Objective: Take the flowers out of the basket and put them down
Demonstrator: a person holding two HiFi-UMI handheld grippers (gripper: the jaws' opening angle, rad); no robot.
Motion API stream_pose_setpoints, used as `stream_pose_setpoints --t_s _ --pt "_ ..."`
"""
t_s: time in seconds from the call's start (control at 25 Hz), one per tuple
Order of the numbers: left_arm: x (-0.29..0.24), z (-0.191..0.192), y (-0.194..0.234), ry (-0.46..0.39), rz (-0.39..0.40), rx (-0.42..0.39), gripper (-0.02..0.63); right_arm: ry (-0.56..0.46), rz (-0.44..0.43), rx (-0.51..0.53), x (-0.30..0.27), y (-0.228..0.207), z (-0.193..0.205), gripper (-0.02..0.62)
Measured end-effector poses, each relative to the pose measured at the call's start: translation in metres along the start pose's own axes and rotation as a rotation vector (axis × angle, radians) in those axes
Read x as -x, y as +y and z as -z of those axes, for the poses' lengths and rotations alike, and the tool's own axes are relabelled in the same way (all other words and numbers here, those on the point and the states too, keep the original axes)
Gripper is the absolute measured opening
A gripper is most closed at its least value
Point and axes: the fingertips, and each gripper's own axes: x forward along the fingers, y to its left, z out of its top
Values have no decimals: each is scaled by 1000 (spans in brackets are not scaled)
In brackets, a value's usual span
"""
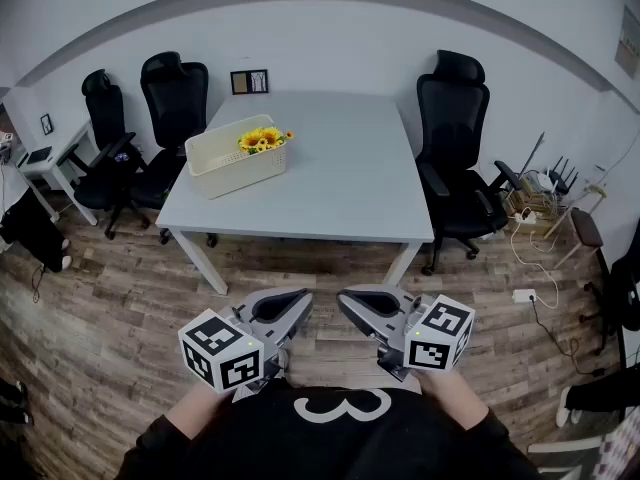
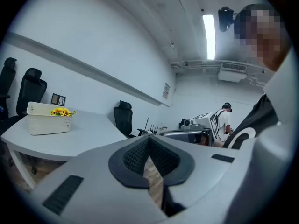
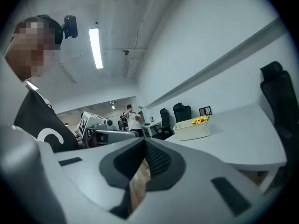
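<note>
A cream basket (image 1: 235, 171) stands on the left part of the pale grey table (image 1: 350, 178), with yellow flowers (image 1: 262, 140) sticking up at its right end. Both grippers are held low by the person's body, well short of the table's front edge. My left gripper (image 1: 300, 297) and my right gripper (image 1: 346, 299) point their tips at each other, both shut on nothing. In the left gripper view the gripper (image 2: 149, 139) has the basket (image 2: 46, 123) and flowers (image 2: 62, 111) far off to the left. The right gripper (image 3: 144, 142) has the basket (image 3: 192, 131) and flowers (image 3: 201, 121) far off to the right.
Black office chairs stand at the table's right (image 1: 455, 148) and back left (image 1: 172, 98). A small picture frame (image 1: 249, 81) leans at the table's far edge. Cables and a power strip (image 1: 525, 294) lie on the wooden floor at the right. A person (image 2: 225, 120) stands in the room behind.
</note>
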Motion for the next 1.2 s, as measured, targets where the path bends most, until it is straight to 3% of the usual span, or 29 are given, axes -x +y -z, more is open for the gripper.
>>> stream_pose_setpoints --t_s 0.56,0.92,1.2 --pt "6 15 26 32 2 71 11 32 -9 -48 -25 -9 14 9" --pt "-5 17 85 53 13 138 11 54 27 -128 -67 -49 20 9" --pt "-17 -1 149 81 51 139 11 29 53 -165 -122 -90 4 9"
